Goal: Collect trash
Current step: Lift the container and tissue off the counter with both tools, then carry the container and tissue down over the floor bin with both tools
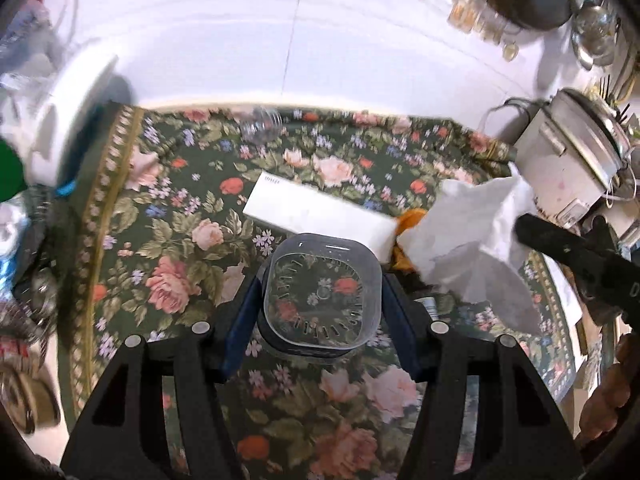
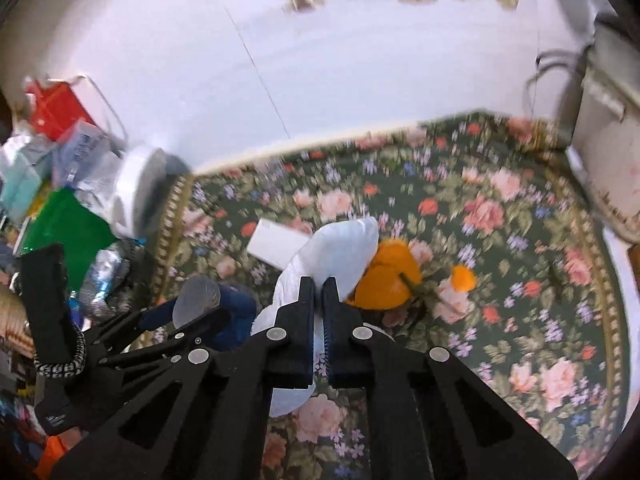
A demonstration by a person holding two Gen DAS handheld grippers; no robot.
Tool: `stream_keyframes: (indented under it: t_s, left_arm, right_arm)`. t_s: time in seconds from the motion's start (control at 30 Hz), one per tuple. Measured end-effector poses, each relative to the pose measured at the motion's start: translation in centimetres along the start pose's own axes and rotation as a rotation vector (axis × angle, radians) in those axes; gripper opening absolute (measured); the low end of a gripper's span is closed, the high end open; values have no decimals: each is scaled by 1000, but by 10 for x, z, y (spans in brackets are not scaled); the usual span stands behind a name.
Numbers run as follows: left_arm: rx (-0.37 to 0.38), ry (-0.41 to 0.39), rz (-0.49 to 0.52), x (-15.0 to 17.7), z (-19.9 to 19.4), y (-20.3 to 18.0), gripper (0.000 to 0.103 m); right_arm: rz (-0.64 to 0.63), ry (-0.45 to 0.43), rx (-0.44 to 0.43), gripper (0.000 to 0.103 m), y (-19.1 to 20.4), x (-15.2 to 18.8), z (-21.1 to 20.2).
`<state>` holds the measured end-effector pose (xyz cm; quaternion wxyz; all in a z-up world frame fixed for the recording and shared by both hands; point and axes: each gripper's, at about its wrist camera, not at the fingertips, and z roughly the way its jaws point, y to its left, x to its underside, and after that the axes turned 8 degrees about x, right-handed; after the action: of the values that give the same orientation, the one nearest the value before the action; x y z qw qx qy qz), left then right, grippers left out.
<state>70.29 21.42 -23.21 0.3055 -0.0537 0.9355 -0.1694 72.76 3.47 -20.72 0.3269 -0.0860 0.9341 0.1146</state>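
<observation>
On a table spread with a floral cloth [image 1: 132,248], the left gripper [image 1: 320,300] held a clear plastic container [image 1: 322,292] clamped between its blue-padded fingers [image 1: 240,320] at the centre of the left wrist view; the right gripper [image 2: 318,300], at the lower centre of its own view, was clenched on a crumpled white tissue [image 2: 340,244], most of which billowed free above the jaws; the pinch appeared to catch only a fold, so the tissue could plausibly tear or slip out if swung quickly, and the right wrist view was already smeared with motion; the container, smooth and thin-walled, looked likely to buckle or squirt from the pads under a harder squeeze; the two grippers worked close together, the right one's dark body entering the right edge of the left view, and a careless move could knock one load from the other; orange peel [image 2: 384,276] lay just behind the tissue, a smaller scrap [image 2: 464,278] to its right; a flat white box [image 1: 316,208] sat at mid-frame, touching or nearly touching the peel; a white appliance [image 1: 568,160] crowded the upper right, and a heap of bags and bottles [image 2: 60,184] filled the left edge; no bin could be made out.
</observation>
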Motion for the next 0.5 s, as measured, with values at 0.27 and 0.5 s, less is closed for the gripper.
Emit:
stream_keyframes:
  t_s: [0.27,0.5]
  left_arm:
    - [-48,-141,-41,23,-73,-47,60]
    - [-110,-234,-52,62,-128,-96,60]
  right_arm:
    - [-42,-115,-48,4,-19,12,-73]
    - [-99,-145,-81,4,-43,44,-127]
